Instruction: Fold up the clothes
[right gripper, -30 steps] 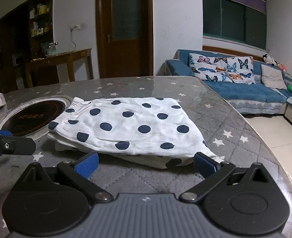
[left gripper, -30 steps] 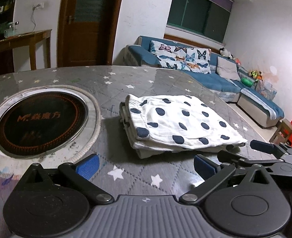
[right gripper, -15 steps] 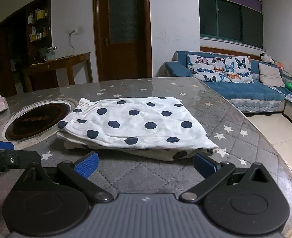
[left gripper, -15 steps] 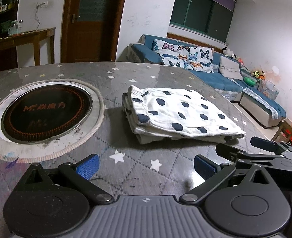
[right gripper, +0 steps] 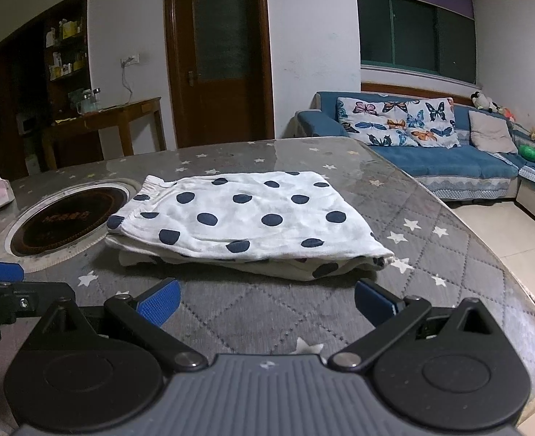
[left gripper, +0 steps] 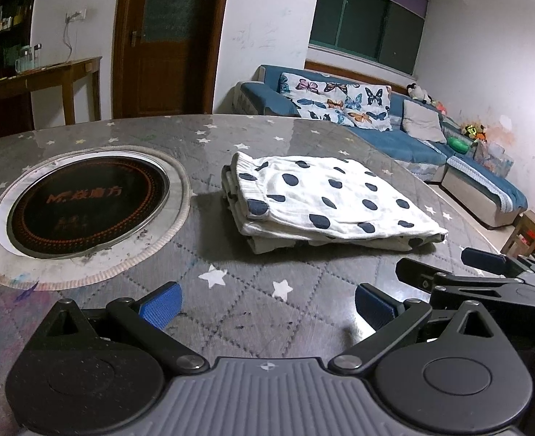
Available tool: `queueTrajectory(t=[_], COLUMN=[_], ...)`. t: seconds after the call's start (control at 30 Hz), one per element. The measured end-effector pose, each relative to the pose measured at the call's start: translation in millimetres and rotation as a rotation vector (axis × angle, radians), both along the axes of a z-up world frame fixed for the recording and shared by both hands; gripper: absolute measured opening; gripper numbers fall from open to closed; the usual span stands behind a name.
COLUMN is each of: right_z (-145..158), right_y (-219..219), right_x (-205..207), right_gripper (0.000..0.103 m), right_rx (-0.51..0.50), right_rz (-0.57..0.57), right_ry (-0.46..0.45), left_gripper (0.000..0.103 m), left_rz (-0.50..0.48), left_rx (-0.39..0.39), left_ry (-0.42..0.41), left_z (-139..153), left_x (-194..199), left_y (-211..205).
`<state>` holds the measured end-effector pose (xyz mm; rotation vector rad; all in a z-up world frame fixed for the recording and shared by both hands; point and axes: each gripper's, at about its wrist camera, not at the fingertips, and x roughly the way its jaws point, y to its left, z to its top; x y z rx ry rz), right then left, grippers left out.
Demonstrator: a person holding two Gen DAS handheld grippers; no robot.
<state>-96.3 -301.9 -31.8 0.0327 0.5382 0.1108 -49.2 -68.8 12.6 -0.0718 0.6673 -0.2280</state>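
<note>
Folded into a flat stack, the dotted garment (left gripper: 325,203) (right gripper: 245,218) lies on the desk (left gripper: 238,290) (right gripper: 267,309), just beside the round cooktop (left gripper: 85,203) (right gripper: 67,218). Both hand-held grippers, left (left gripper: 267,305) and right (right gripper: 265,299), hover near its front edge, released and holding nothing, clear of the cloth.

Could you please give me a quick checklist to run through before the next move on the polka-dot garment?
1. Left gripper open, holding nothing: ok.
2. Right gripper open, holding nothing: ok.
3. Polka-dot garment lies folded on the table: ok.
4. Garment apart from the induction cooktop: ok.
5. Lower layers aligned under the top one: cannot tell.
</note>
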Motion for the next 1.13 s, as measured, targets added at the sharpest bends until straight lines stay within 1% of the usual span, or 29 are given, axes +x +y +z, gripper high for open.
queueTrajectory(t=[0.23,0.5,1.13], right_z=[-2.8,-7.1,-9.5], right_y=[0.8,0.8,0.4], right_x=[-2.2,-2.1,7.0], right_gripper=[0.103,0.103,0.103], right_rx=[0.0,0.0,-0.003], right_rz=[-0.003,-0.008,-0.011], right_ry=[0.004,0.015,0.029], left_gripper=[0.103,0.103,0.103], left_rz=[0.001,-0.003,-0.006], left_rx=[0.008,0.014,0.027], left_ry=[-0.005,0.008,0.006], left_z=[-1.6,-6.8,-8.4], left_x=[-3.7,-4.5,2.8], left_y=[-2.1,-3.0,-6.4])
